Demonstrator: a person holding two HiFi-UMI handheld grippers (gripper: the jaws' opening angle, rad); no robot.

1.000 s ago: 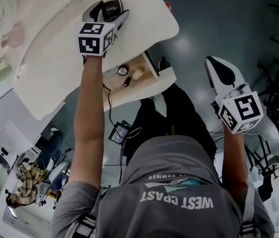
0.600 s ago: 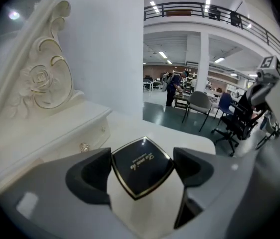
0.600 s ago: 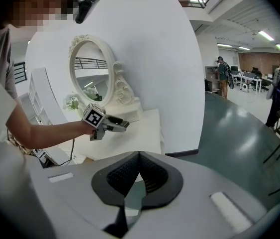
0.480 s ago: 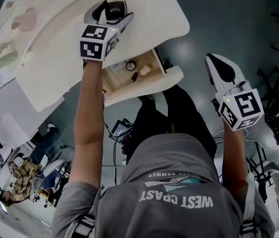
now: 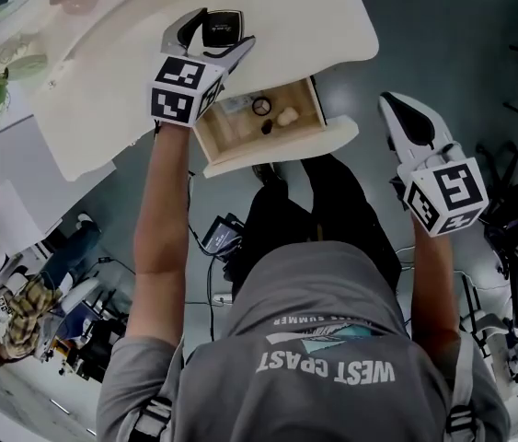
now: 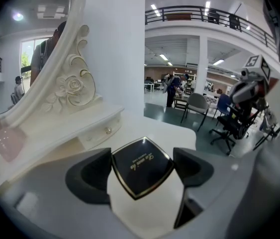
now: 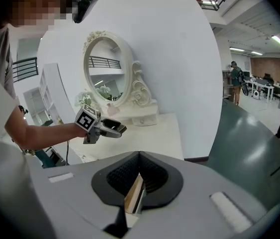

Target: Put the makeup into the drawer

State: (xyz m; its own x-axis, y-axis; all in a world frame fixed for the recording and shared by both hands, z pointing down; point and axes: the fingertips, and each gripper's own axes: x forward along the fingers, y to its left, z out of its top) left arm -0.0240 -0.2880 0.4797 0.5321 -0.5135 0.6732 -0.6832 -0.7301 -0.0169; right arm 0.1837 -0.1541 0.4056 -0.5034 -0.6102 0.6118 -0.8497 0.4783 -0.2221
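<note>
**White vanity top, drawer open – compact in the grip**

White vanity table (image 5: 277, 17) fills the upper part of the head view, with its carved oval mirror (image 7: 105, 68) at the back. Below the table edge the drawer (image 5: 286, 148) is pulled out. It already holds a round item (image 5: 261, 107), a pale lump (image 5: 286, 116) and a small dark piece (image 5: 267, 127).

The left gripper (image 6: 140, 171) has its jaws spread wide and pressed against opposite sides of a black, gold-edged compact (image 5: 222, 28). It carries the compact above the tabletop, just behind the drawer. The right gripper (image 7: 139, 178) hangs well to the right over the floor, its jaws clenched together with nothing visibly held.

By the look of it, the step in hand is the carry – the makeup is picked up but not yet over the drawer. The next move calls for bringing the compact forward past the table edge and lowering it into a bare part of the drawer, likely the left side away from the three items. It should stay level on the way, and the jaws should release only once it rests on the drawer floor. Clipping the table's edge on the way down seems the chief risk.
</note>
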